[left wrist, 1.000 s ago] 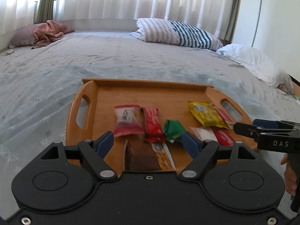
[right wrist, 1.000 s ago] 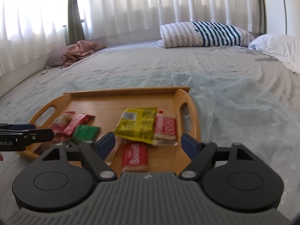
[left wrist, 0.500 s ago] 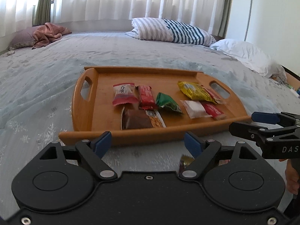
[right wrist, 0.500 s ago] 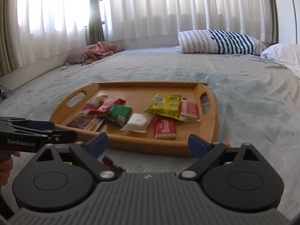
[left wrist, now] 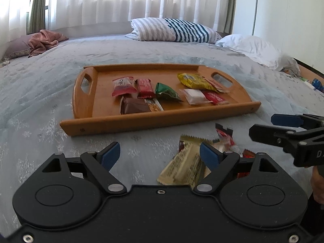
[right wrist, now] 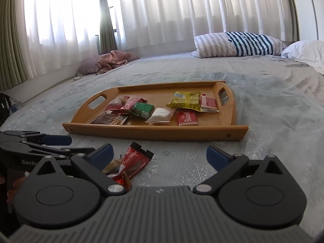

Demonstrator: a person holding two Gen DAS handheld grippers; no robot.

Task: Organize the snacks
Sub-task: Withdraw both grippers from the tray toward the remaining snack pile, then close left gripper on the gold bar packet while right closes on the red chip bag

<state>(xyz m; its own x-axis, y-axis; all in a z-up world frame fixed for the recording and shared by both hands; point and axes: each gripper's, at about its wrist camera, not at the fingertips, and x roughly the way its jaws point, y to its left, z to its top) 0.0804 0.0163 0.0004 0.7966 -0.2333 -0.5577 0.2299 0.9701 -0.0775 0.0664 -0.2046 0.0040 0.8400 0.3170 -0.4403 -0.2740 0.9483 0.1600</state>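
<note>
While both grippers gape empty, loose snacks [left wrist: 192, 162] lie near the tray [left wrist: 162, 119].

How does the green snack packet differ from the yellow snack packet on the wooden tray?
The green packet is smaller and sits near the middle of the wooden tray; the yellow packet is larger and nearer the right handle. The yellow packet overlaps a pink-and-white packet; the green one lies against red wrappers. Both lie flat, unheld.

both grippers have pulled back from the tray [left wrist: 166, 119], revealing loose snacks [left wrist: 186, 162] on the bedspread.
</note>
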